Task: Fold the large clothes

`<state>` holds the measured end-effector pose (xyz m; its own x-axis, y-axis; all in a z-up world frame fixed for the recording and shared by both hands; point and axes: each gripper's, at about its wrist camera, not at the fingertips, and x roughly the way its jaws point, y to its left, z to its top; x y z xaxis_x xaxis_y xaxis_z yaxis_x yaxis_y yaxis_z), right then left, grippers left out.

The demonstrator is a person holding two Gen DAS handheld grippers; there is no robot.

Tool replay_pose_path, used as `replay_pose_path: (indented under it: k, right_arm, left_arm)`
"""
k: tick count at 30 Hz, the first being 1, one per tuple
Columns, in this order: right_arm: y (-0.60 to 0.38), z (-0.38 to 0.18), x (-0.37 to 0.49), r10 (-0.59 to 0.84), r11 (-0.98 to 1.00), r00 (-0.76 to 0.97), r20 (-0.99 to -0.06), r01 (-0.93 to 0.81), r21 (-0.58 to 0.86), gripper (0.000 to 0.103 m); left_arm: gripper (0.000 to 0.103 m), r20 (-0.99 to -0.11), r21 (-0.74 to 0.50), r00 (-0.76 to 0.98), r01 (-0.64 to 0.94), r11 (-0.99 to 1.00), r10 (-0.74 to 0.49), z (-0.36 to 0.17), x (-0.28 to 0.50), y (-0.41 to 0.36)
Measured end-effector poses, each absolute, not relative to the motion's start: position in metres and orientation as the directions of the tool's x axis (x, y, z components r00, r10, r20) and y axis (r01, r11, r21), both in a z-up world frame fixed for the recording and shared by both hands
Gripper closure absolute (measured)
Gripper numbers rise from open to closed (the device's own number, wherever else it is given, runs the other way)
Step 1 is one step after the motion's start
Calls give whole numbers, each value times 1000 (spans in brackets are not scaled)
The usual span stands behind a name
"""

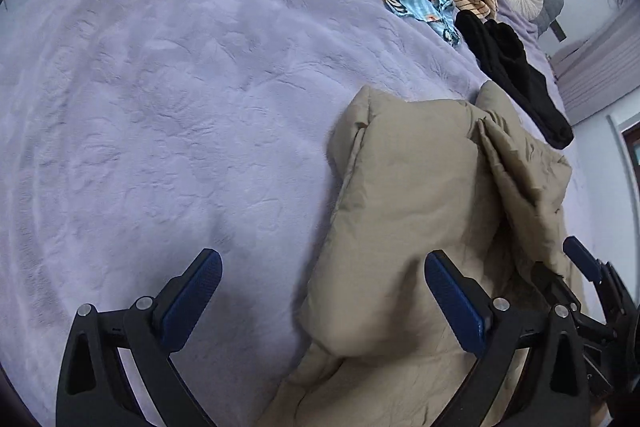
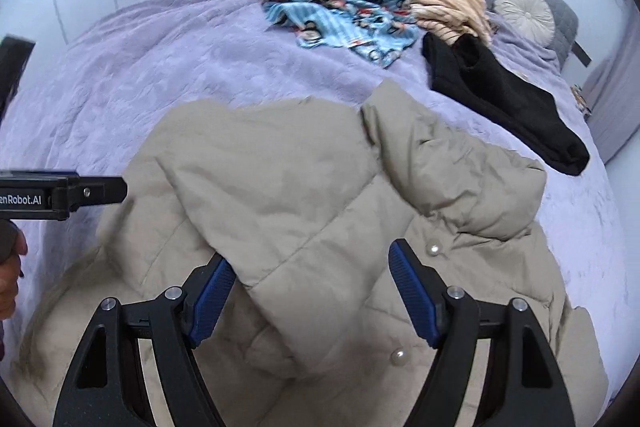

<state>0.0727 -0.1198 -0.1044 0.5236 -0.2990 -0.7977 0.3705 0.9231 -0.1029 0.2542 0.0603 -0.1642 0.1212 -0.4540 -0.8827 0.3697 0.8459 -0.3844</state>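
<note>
The beige puffer jacket (image 2: 304,187) is lying half-folded on the lilac bedspread (image 1: 160,87), both the left gripper (image 1: 324,301) and right gripper (image 2: 312,297) are spread empty, and a fresh edge needs pinching for the next fold

A beige padded jacket (image 2: 304,211) lies on the purple bed (image 2: 140,75). The right claw (image 2: 312,291) hangs open above it, gripping nothing.

Black tongs (image 2: 310,297) carry ribbed blue pads (image 2: 412,293), silver screws and white lettering.
</note>
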Motion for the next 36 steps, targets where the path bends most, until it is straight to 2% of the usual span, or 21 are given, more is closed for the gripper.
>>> replay_pose_path:
  k: [5, 6, 7, 8, 9, 10, 13, 15, 19, 22, 25, 28, 30, 32, 36]
  right_arm:
    - [-195, -104, 33, -270, 803, 533, -802, 584, 118, 24]
    - [-208, -110, 24, -236, 771, 540, -808, 610, 182, 24]
    - [-222, -118, 13, -190, 727, 553, -811, 635, 262, 24]
    - [-232, -126, 4, -148, 683, 567, -810, 651, 331, 36]
    - [-244, -138, -6, -83, 629, 588, -805, 657, 416, 81]
    - [-250, -148, -11, -31, 586, 597, -802, 661, 469, 98]
    - [-261, -175, -30, 32, 473, 599, -800, 696, 541, 97]
    - [-258, -186, -37, 43, 434, 601, -798, 708, 557, 97]
    - [-248, -197, -30, 47, 416, 603, -796, 713, 564, 98]
    - [-246, -197, -20, 40, 426, 599, -800, 714, 556, 97]
    - [-248, -191, -17, 56, 440, 581, -812, 715, 543, 95]
    - [-249, -176, -32, 28, 488, 538, -843, 728, 481, 86]
    - [-251, -163, -49, -28, 489, 521, -853, 751, 443, 76]
    - [-256, -151, -69, -121, 455, 482, -868, 804, 383, 76]
    - [-268, -134, -79, -173, 448, 536, -826, 790, 419, 76]
  left_arm:
    - [2, -853, -464, 74, 344, 816, -516, -185, 287, 23]
    - [16, -847, -473, 78, 338, 814, -525, -185, 292, 16]
    - [43, -835, -496, 67, 339, 799, -547, -184, 296, 7]
    - [62, -817, -527, 50, 342, 778, -575, -181, 297, 1]
    - [83, -810, -532, 54, 353, 770, -585, -174, 296, -6]
    - [85, -817, -486, 105, 404, 775, -567, -160, 292, -13]
    - [85, -811, -274, 280, 593, 757, -513, -116, 262, -30]
    - [85, -803, -165, 346, 652, 740, -485, -107, 249, -36]
    - [85, -858, -12, 392, 628, 778, -330, -145, 262, -39]
    - [85, -869, 44, 429, 565, 824, -248, -160, 274, -30]
    - [85, -858, 57, 461, 521, 852, -225, -146, 276, -14]
    - [85, -841, 76, 493, 516, 853, -223, -124, 270, 5]
    - [85, -842, 52, 483, 516, 855, -240, -112, 264, 21]
    - [85, -854, 4, 445, 523, 852, -269, -105, 255, 33]
    - [85, -876, -69, 360, 567, 821, -322, -109, 225, 35]
